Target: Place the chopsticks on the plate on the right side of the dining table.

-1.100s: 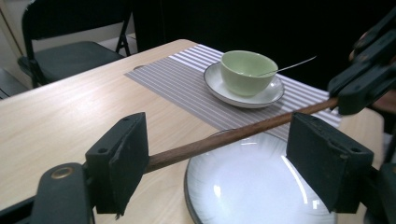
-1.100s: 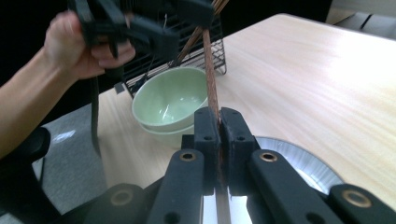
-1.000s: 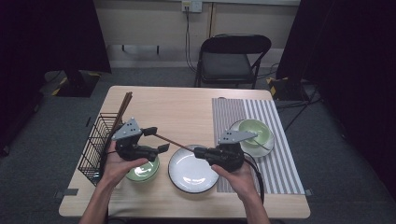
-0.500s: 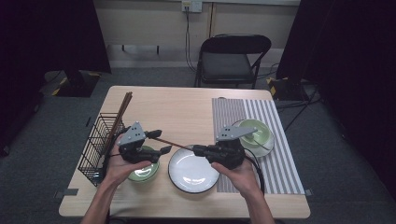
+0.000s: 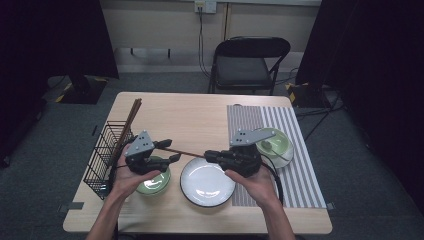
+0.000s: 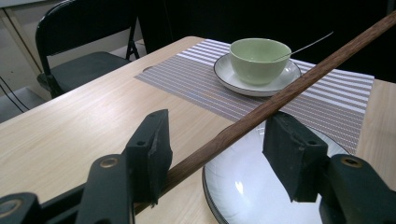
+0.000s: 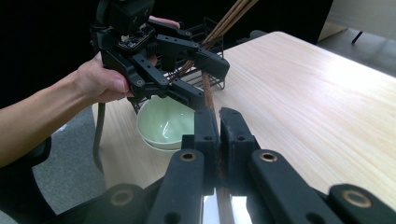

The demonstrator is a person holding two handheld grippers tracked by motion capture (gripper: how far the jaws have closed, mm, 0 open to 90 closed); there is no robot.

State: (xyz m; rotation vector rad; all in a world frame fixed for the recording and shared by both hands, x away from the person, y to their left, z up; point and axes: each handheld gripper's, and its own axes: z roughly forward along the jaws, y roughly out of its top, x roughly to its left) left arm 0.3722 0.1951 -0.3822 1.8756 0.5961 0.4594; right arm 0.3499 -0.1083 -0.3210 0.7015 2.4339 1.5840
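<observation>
A dark wooden chopstick spans the gap between my two grippers, above the table. My right gripper is shut on one end of it; in the right gripper view its jaws pinch the stick, which runs forward to the left gripper. My left gripper is open around the other end. In the left gripper view the chopstick passes between the jaws close to the left pad, clear of the right pad. These jaws have just been closing on it.
A pale green bowl sits under the left gripper and a white plate under the stick. A black wire basket with more chopsticks stands at the left edge. A green bowl with a spoon rests on a striped placemat.
The left gripper's jaws have narrowed around the chopstick. The right gripper has lifted slightly with the stick in its grip.
</observation>
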